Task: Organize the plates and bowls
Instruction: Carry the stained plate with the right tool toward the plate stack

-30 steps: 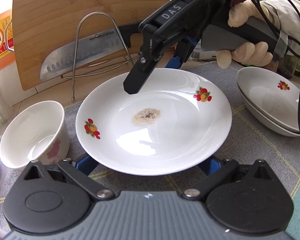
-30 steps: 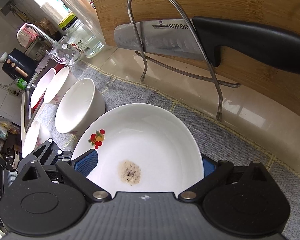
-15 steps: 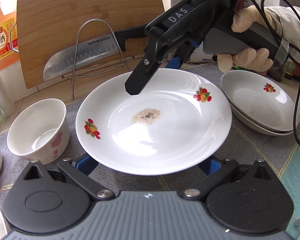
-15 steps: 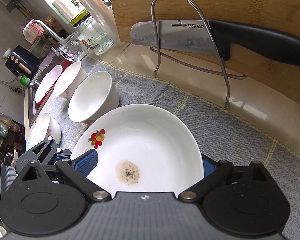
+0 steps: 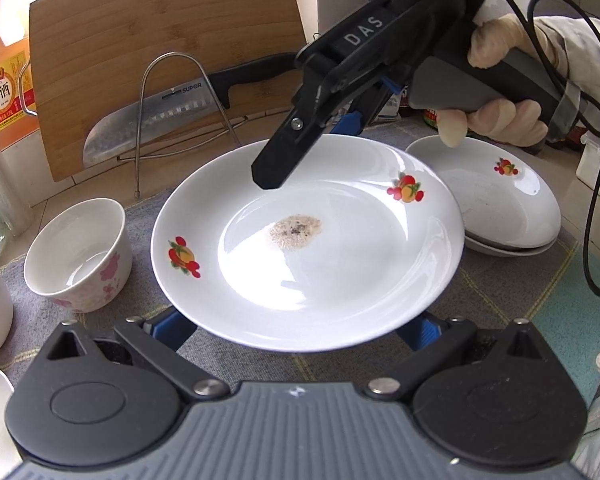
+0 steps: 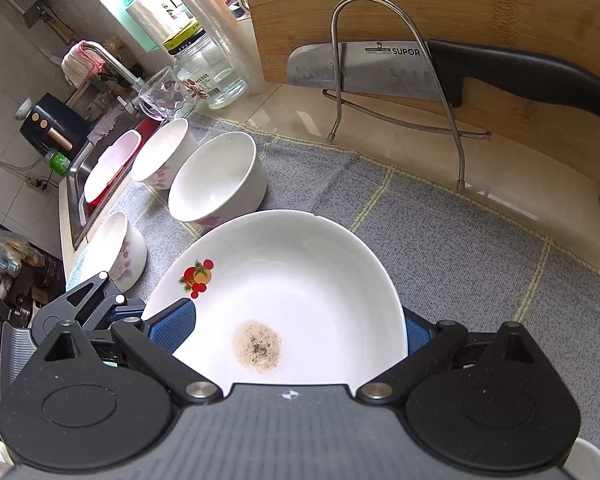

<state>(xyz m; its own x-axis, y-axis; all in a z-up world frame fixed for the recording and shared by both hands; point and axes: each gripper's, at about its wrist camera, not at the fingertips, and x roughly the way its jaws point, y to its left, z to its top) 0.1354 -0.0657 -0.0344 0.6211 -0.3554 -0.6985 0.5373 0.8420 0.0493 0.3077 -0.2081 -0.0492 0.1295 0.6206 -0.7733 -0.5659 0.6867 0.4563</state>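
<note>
The jaws of the right gripper (image 5: pixel 300 152) are closed on the far rim of the stained plate (image 5: pixel 308 248), while the left gripper (image 5: pixel 300 328) is spread under its near edge. The plate is held above the grey mat (image 6: pixel 440 216), beside the stacked plates (image 5: pixel 508 208). If it is tilted, it could slip from the single pinch and strike the stack.

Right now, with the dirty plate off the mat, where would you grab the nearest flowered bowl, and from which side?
Take the flowered bowl by its rim, from above: one claw finger inside, one outside the wall. It stands upright and open-mouthed on the mat, and the wall looks too wide and steep to span. Use the side away from the plate, where no neighbour crowds it.
</note>
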